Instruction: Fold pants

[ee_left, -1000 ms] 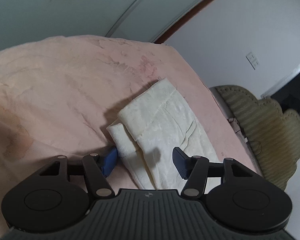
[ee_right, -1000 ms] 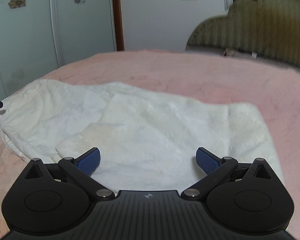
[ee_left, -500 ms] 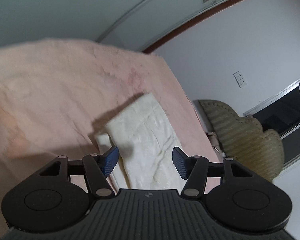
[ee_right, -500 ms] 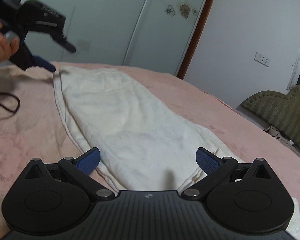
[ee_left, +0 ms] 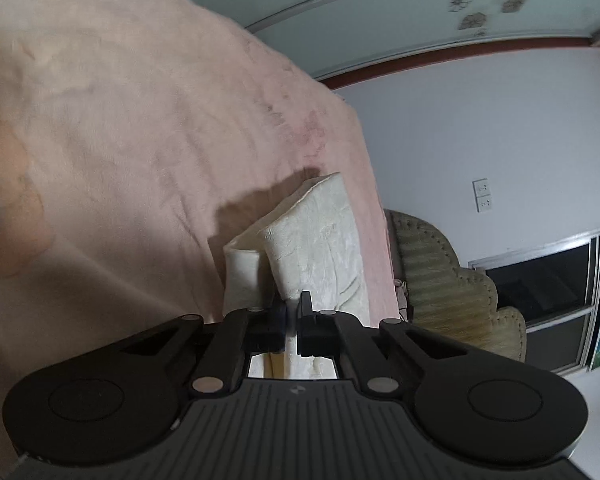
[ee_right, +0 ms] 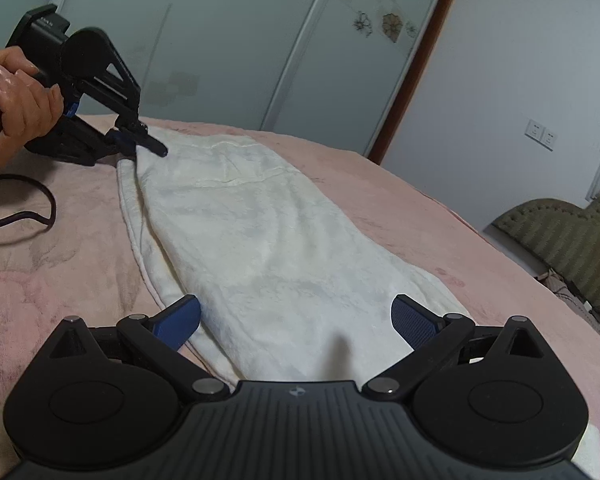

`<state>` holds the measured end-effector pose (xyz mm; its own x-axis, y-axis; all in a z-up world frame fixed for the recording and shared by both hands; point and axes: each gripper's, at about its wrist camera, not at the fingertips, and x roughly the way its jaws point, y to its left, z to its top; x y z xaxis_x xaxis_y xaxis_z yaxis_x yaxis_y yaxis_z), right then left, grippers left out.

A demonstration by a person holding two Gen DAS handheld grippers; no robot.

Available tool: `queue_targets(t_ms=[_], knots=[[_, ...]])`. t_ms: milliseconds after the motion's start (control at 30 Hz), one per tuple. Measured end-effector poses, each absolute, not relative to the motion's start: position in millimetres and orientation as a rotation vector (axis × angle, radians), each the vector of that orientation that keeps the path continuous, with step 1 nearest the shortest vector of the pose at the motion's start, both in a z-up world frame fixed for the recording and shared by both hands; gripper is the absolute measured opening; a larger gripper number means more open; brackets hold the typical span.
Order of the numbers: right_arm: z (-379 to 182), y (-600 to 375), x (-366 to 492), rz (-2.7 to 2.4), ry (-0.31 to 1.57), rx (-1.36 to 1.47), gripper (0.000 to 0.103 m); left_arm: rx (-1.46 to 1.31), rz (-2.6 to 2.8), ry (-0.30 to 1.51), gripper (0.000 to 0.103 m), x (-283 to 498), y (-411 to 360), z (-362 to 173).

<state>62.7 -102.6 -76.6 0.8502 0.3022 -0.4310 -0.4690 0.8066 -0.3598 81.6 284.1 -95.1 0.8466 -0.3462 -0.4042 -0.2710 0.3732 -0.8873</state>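
The cream pants (ee_right: 276,240) lie lengthwise on the pink blanket (ee_right: 60,280) covering the bed, running from the near right to the far left. The left tongs (ee_left: 292,316) are closed on one end of the pants, pinching the fabric edge and lifting it slightly off the blanket; from the right wrist view they (ee_right: 140,146) sit at the far left end, held by a hand (ee_right: 16,96). The right tongs (ee_right: 296,320) are spread wide, hovering over the near end of the pants, gripping nothing. A black cable (ee_right: 24,212) trails across the blanket on the left.
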Motion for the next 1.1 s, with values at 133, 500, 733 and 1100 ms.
queue_targets(t_ms=[133,500,733,1100], knots=[[-76.5,-99.6,57.9,0.449,0.364,-0.488,0.102,-1.12,-0.064,0.575,0.003,71.4,279.7,-78.6],[-74.6,-83.7,57.6,0.518,0.353,-0.544,0.102,-1.058,-0.031,0.636,0.016,75.6,279.8,-83.0],[-92.8,-38.4,60.1,0.51,0.271,-0.74,0.102,-1.091,-0.021,0.629,0.057,61.6,284.9,-85.3],[-78.6,-45.6,77.8,0.433,0.273,-0.541,0.102,-1.151,-0.017,0.562,0.077,89.7,270.5,-91.3]])
